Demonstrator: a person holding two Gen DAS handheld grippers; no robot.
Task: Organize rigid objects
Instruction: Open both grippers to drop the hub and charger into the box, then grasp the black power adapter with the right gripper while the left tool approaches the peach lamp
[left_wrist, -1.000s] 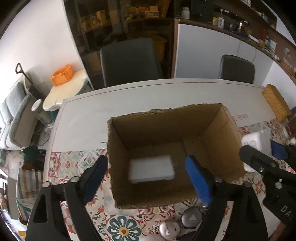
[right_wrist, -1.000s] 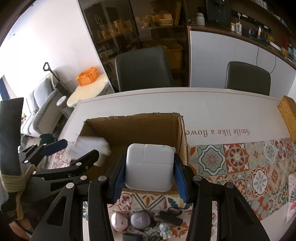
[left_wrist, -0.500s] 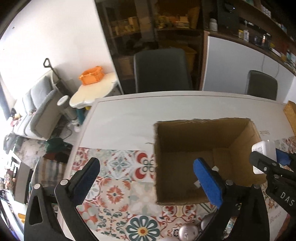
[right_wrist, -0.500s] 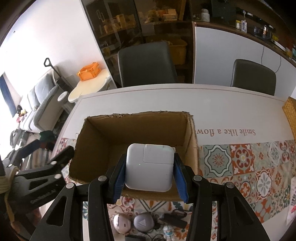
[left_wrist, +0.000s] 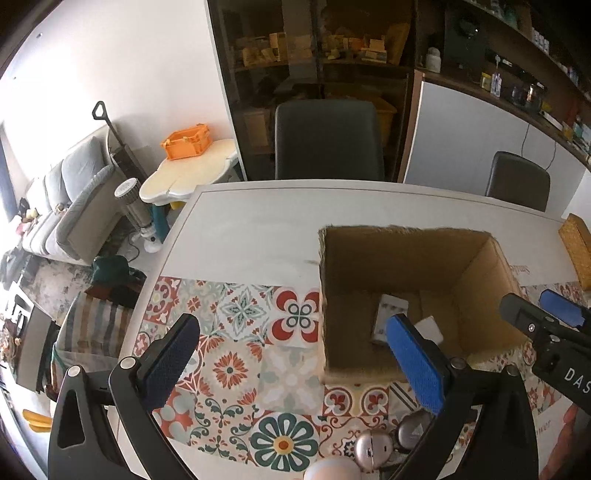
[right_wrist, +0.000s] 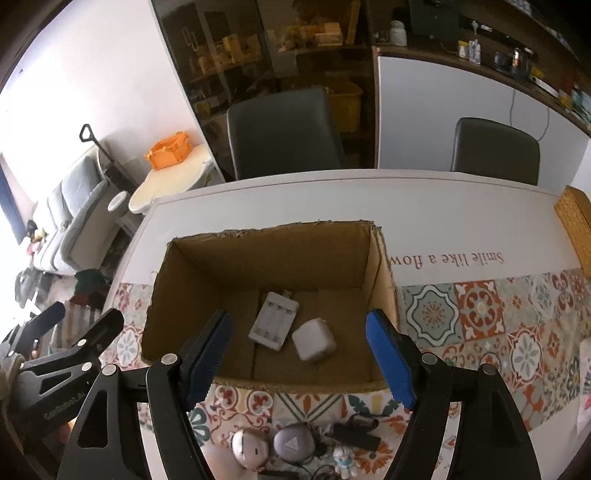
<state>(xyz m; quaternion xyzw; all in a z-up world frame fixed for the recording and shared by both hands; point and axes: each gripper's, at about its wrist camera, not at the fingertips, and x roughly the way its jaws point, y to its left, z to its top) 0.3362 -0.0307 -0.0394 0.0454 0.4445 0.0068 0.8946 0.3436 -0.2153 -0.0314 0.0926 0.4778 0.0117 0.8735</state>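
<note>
Cardboard box (right_wrist: 273, 258) on table (right_wrist: 424, 199), open top up. In box: battery charger (right_wrist: 273, 321) left, power adapter (right_wrist: 314, 339) just beside it on right, possibly touching. Before box, on patterned mat (right_wrist: 480, 321): two earbud cases (right_wrist: 273, 448) side by side, small figurine (right_wrist: 343, 458) to their right. Behind table: two chairs (right_wrist: 280, 133). Woven box (right_wrist: 576, 225) at table's far right edge. Left of table: low side table (left_wrist: 188, 177) with crate (left_wrist: 186, 142) on it, sofa (left_wrist: 62, 206) further left.
</note>
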